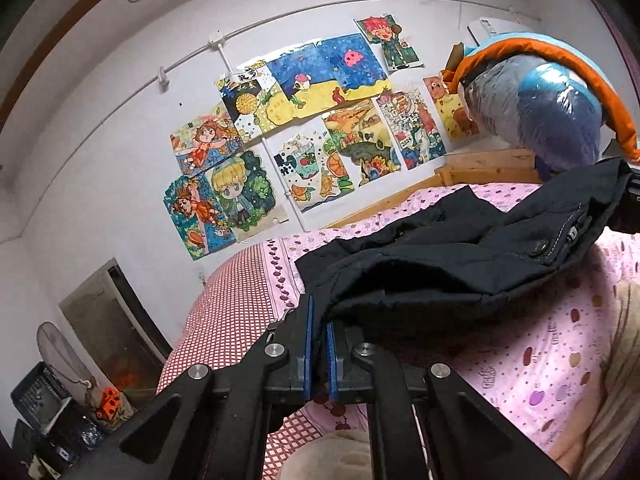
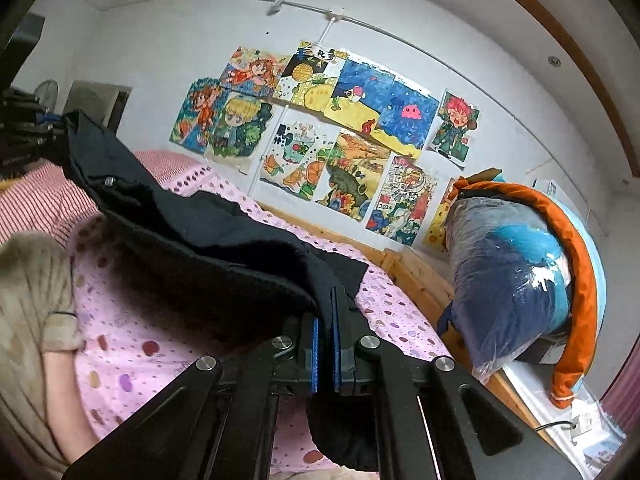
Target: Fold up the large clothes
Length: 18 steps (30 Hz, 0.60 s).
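Black padded garment (image 1: 460,264) hangs stretched above the pink dotted bed (image 1: 540,360), pinched at either end by the left gripper (image 1: 319,344) and right gripper (image 2: 325,344), which should probably keep it taut and level while lowering for a clean fold.

Stretched above the bed (image 1: 520,360): a garment (image 1: 440,256). Behind the bed, drawings (image 1: 304,128) on the wall. Beside its headboard end, a wrapped bundle (image 2: 516,276).
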Tool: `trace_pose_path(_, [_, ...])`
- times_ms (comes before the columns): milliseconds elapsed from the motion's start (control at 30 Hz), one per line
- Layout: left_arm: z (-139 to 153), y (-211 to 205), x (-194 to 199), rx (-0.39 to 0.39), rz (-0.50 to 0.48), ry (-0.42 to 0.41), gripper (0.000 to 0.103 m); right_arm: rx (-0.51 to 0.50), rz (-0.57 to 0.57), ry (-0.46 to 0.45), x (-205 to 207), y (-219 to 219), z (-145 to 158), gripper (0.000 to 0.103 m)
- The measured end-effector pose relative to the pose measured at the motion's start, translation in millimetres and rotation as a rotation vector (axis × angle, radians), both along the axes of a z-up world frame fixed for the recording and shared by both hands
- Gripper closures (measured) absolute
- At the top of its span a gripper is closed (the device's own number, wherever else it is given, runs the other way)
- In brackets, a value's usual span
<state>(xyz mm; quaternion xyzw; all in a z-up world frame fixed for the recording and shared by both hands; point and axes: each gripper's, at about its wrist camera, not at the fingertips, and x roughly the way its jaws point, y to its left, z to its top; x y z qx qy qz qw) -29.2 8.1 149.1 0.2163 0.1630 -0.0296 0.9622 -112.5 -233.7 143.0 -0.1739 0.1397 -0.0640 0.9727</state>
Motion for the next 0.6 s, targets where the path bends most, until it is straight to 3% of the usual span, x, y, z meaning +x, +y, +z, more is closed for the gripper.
trace_pose_path(100, [6, 3, 7, -0.029, -0.013, 0.02, 0.097, 0.046, 0.014, 0.007, 9, -11, 5, 0.099])
trace_pose_path(367, [22, 3, 40, -0.048, -0.012, -0.004, 0.097, 0.046, 0.035, -0.055, 42, -19, 25, 0.099])
trace_pose_path(600, [41, 0, 96, -0.065, -0.018, 0.014, 0.097, 0.04, 0.069, -0.097, 110, -35, 46, 0.099])
